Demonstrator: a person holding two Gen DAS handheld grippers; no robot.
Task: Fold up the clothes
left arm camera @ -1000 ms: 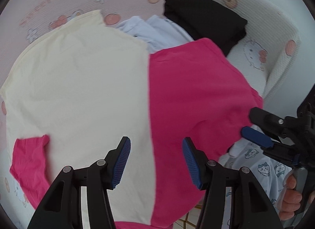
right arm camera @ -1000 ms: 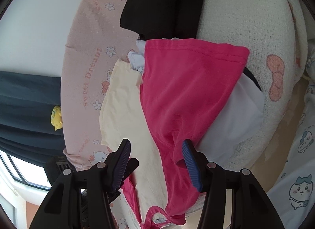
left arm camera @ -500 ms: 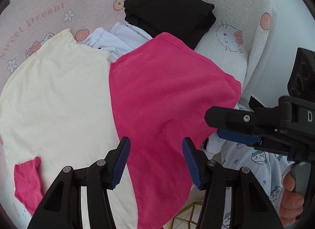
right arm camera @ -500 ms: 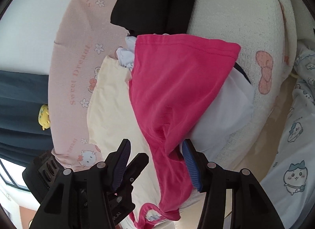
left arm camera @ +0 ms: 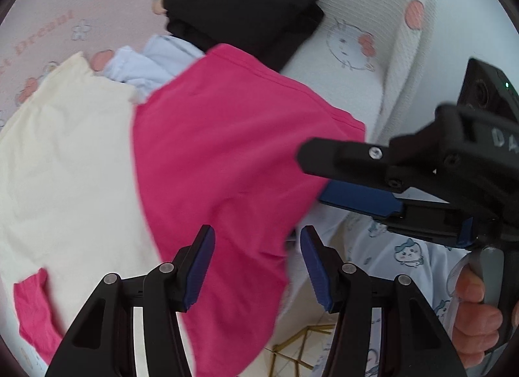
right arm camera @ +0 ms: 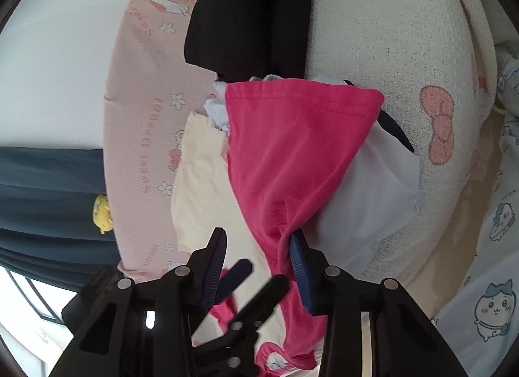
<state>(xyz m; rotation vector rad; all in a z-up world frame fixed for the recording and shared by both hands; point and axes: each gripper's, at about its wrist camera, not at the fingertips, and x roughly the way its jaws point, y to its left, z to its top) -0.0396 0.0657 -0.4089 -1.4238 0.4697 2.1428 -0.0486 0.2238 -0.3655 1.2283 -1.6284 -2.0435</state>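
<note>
A two-tone cotton T-shirt, cream on one half and bright pink on the other (left arm camera: 227,156), lies spread over a pink-and-white quilted cushion printed with cartoon cats and bows (left arm camera: 373,62), filling the centre of the left wrist view. At 12 o'clock of the shirt sits a folded black garment (left arm camera: 246,17), with a crumpled pale blue garment (left arm camera: 152,59) wedged between them at 11 o'clock.

The left gripper (left arm camera: 256,266) hovers over the pink half at 6 o'clock, its blue-padded jaws standing apart and not gripping the cloth beneath.

The right gripper (left arm camera: 337,179) reaches in from 3 o'clock to the shirt's right edge, a person's hand (left arm camera: 476,315) wrapped on its handle at 5 o'clock. In its own view the right gripper (right arm camera: 256,257) has just been closing its jaws, and a raised fold of the pink fabric stands between them, lying against the right pad (right arm camera: 298,266), with a clear gap to the left pad; the grip is not yet complete. A white garment (right arm camera: 369,195) shows under the shirt at 3 o'clock, a dark blue curtain (right arm camera: 48,188) at 9 o'clock.
</note>
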